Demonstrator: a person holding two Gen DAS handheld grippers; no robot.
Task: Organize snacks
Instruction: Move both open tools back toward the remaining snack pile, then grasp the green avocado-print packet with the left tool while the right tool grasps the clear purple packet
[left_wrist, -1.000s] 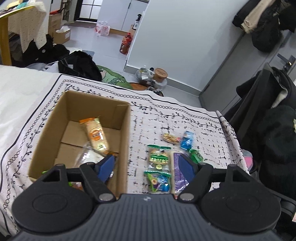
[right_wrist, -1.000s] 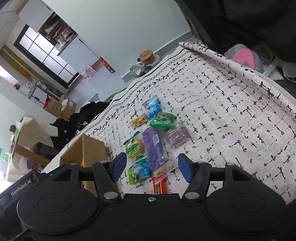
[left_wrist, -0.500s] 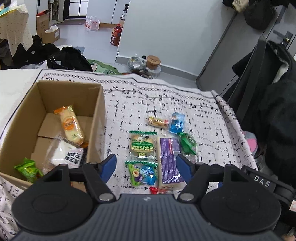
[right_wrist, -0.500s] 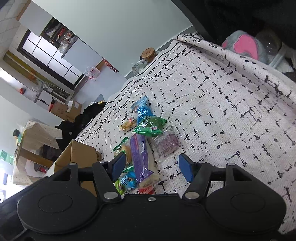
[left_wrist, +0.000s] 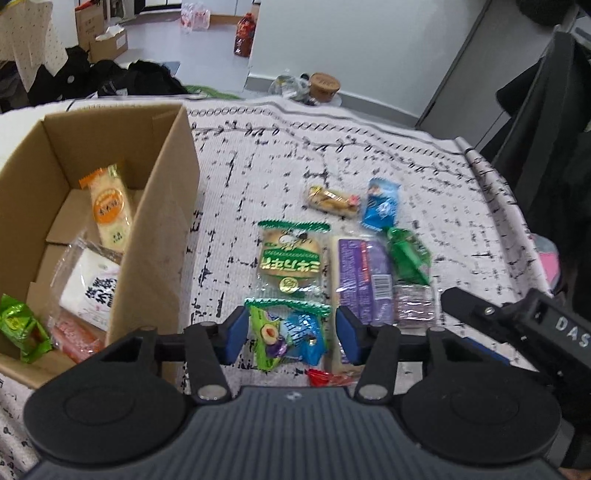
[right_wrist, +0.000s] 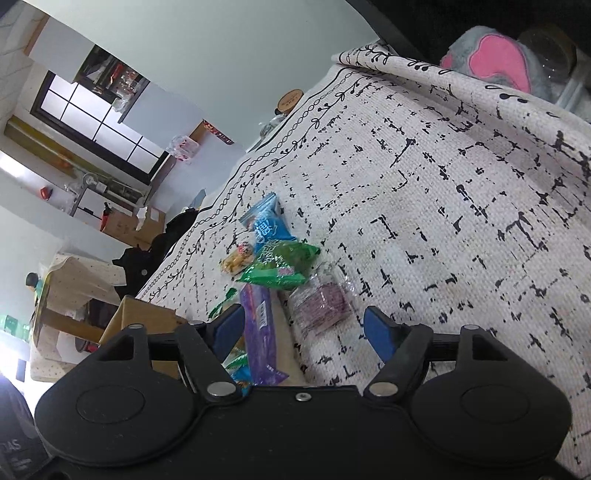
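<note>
The left gripper (left_wrist: 290, 334) is hovering low over a glossy green-and-blue crinkled packet (left_wrist: 286, 334), its blue-padded fingers (left_wrist: 233, 334) spread to either side of the packet without touching it. Just beyond that packet, a flat clear wrapper with a green zigzag edge and a round biscuit (left_wrist: 290, 258) is lying on the surface (left_wrist: 461, 206), which is covered in a coarse woven white cloth with black dashes. Beside it, a long purple rectangular pack (left_wrist: 364, 277) is resting next to a crumpled green pouch (left_wrist: 408, 254), a blue pillow pack (left_wrist: 380, 203) and a small yellow wrapped sweet (left_wrist: 332, 199).

To the left, an open corrugated cardboard box (left_wrist: 162, 221) is holding an orange cracker pack (left_wrist: 109, 208), a clear bag with white contents (left_wrist: 88, 291) and a shiny green sachet (left_wrist: 20, 325).

The right gripper (right_wrist: 303, 330) is sitting low with its fingers (right_wrist: 376, 332) wide apart, framing a small clear purple-filled packet (right_wrist: 321, 302) without gripping it.
</note>
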